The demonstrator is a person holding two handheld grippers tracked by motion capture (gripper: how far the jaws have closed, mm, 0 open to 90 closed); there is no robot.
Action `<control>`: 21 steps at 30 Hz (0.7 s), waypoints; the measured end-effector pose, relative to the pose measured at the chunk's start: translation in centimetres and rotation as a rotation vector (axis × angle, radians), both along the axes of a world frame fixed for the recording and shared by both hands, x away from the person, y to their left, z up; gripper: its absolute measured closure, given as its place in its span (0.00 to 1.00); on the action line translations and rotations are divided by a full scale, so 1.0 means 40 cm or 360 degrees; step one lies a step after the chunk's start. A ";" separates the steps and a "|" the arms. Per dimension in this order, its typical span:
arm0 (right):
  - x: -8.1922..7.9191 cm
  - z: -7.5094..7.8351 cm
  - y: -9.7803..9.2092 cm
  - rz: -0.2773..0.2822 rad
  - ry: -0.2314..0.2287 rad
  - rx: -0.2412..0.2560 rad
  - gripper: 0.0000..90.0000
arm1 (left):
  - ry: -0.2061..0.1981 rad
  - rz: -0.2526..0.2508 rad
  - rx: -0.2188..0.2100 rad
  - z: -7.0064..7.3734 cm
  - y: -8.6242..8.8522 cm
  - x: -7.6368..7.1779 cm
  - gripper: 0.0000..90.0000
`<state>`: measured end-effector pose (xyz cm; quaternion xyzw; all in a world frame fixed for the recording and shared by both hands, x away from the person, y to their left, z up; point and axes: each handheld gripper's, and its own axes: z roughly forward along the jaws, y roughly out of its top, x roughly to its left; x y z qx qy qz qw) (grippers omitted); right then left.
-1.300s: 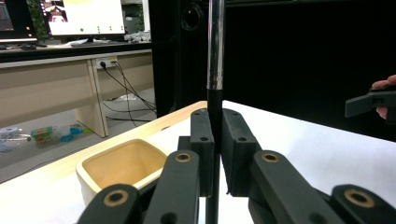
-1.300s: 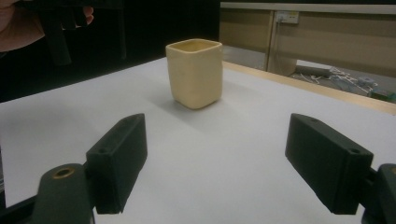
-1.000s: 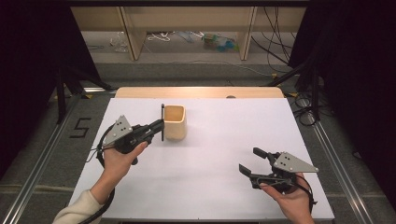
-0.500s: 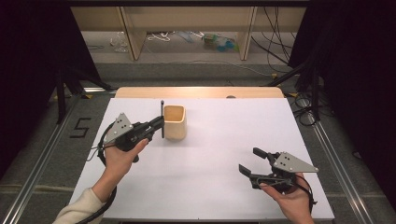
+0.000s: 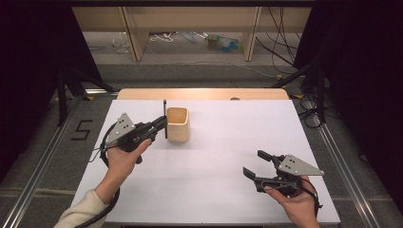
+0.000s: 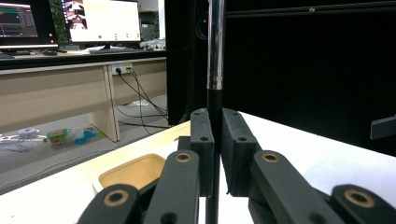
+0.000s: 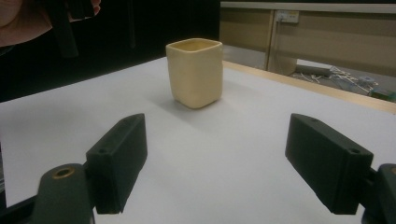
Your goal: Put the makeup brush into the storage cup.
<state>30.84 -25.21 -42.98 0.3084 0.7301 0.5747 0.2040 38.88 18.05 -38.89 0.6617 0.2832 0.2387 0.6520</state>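
Observation:
A square cream cup (image 5: 178, 124) stands upright on the white table (image 5: 214, 190), left of centre. Just to its left, my left gripper (image 5: 160, 126) is shut on a thin black pen (image 5: 165, 118), which is held upright beside the cup's rim. In the left gripper view the pen (image 6: 215, 70) runs up between the closed jaws of the gripper (image 6: 215, 135), with the cup's mouth (image 6: 130, 170) below and to the left. My right gripper (image 5: 254, 163) stands open low at the front right, nothing in it. From that gripper (image 7: 219, 140), the cup (image 7: 195, 72) is straight ahead and well away.
A wooden strip (image 5: 202, 93) borders the table's far edge. Beyond it are floor cables and desk legs (image 5: 249, 33). Metal rails (image 5: 342, 156) run along both sides of the table. White surface lies between the cup and my right gripper.
The left gripper and its pen have edged up slightly beside the cup. The right gripper and the cup have stayed put.

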 end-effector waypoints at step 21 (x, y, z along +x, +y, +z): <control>0.000 0.000 0.000 0.0004 0.0006 0.0000 0.24 | -0.0011 0.0001 -0.0011 0.006 0.000 0.012 0.93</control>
